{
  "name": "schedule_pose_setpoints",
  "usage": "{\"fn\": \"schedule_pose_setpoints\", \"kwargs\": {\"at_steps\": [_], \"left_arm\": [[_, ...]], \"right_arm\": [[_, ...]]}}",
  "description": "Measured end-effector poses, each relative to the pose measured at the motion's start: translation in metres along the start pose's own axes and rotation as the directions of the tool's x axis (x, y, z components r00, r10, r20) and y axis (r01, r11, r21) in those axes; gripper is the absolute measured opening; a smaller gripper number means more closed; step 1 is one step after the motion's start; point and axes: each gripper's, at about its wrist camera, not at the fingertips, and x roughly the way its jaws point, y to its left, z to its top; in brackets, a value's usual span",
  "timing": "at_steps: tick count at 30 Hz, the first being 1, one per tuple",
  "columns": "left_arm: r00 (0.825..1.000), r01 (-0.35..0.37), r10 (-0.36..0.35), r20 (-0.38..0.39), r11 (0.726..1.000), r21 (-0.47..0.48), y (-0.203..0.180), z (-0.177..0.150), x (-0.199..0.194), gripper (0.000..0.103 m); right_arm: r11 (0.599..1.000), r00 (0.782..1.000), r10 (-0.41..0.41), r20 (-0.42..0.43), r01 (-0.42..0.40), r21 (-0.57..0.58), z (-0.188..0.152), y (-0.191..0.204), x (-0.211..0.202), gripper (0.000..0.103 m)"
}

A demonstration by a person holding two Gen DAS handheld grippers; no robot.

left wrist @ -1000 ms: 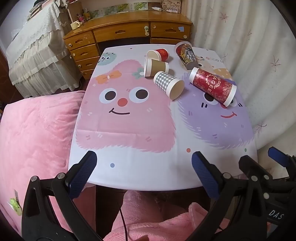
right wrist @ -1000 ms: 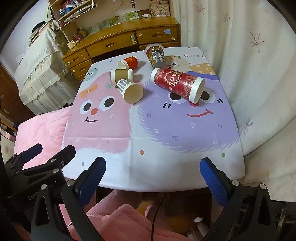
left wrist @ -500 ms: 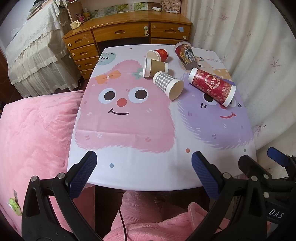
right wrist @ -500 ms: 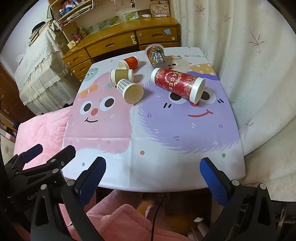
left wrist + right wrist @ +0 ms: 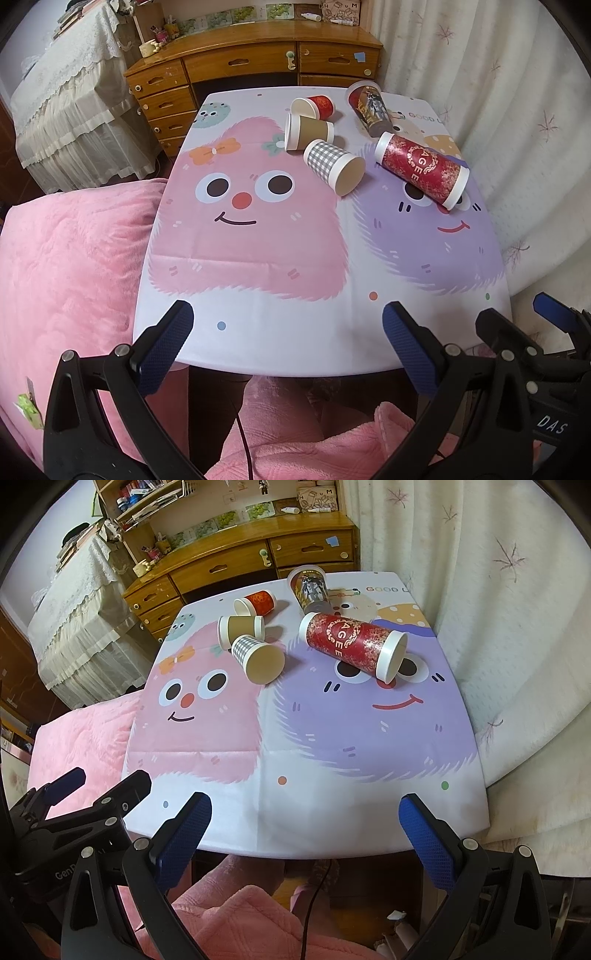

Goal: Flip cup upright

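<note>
Several paper cups lie on their sides at the far half of the table (image 5: 258, 317): a grey checked cup (image 5: 332, 166) (image 5: 256, 655), a brown cup (image 5: 308, 132) (image 5: 240, 627), a small red cup (image 5: 314, 107) (image 5: 256, 603), a tall red cup (image 5: 421, 170) (image 5: 354, 642) and a printed tall cup (image 5: 367, 107) (image 5: 310, 587). My left gripper (image 5: 284, 332) is open and empty over the near table edge. My right gripper (image 5: 304, 819) is open and empty at the near edge, right of the left one (image 5: 74, 812).
The table wears a cartoon-monster cloth (image 5: 332, 720). A pink quilted bed (image 5: 66, 258) lies to the left. A wooden desk with drawers (image 5: 251, 62) stands behind the table. White curtains (image 5: 498, 609) hang on the right.
Both grippers hold almost still; the left wrist view has shifted very slightly. The cups have not moved.
</note>
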Motion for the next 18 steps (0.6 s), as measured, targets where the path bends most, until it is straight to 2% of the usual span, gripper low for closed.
{"fn": "schedule_pose_setpoints", "kwargs": {"at_steps": [18], "left_arm": [[1.000,-0.009,0.009,0.015,1.000,0.000,-0.003,-0.011,-0.010,0.101]], "right_arm": [[1.000,1.000,0.003,-0.001,-0.003,0.001,-0.004,-0.001,-0.002,0.102]]}}
